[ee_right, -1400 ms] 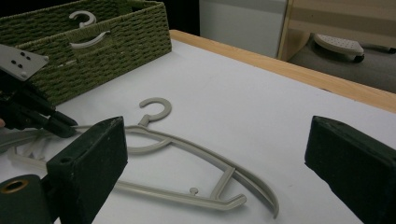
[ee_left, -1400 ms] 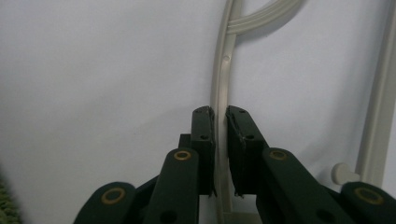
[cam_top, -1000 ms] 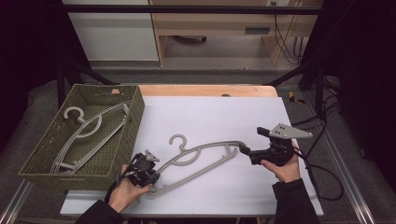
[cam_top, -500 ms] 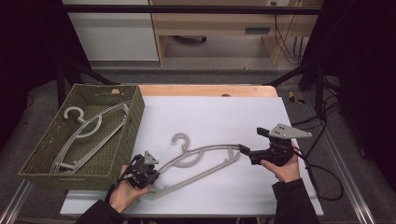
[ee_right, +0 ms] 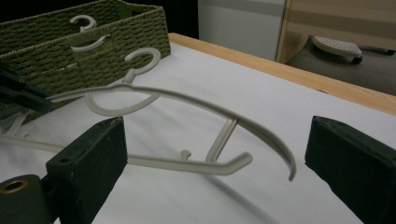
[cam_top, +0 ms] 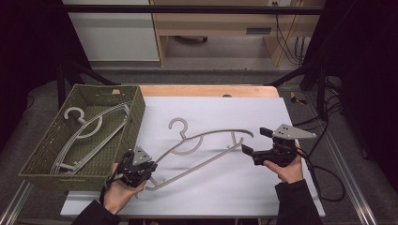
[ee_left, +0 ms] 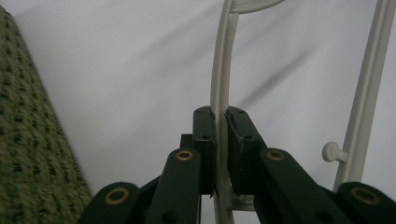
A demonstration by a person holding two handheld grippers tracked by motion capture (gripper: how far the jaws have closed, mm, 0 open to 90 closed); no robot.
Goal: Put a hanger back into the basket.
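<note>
The surface carries a white sheet over a wooden top, whose edge shows along the far side. At the left of the high view a green woven basket stands on it; the basket holds more grey hangers, lying flat with a hook toward the far left corner. The basket wall stands just beside the left tongs and close to the held end of the hanger. Beyond the surface are a white cabinet and a wooden shelf unit. Cables trail from the right tongs over the right edge of the surface. No brand, label or readable writing can be made out on any item.

The grey plastic hanger lies out on the white sheet, between the two tongs, with its hook pointing toward the far side. Its left end is raised off the sheet; whether the rest still touches the sheet cannot be told.

Left tongs: clamped on the hanger. The jaws stand narrow, with one thin arm of the hanger pinched between the pads near its left end. The hanger's lower bar, with a small peg, runs past to the right of the jaws.

Right tongs: spread wide and gripping nothing. In the right gripper view the hanger's right end, where the curved arm and the lower bar run out, shows between the two jaws but farther off, apart from both pads.
</note>
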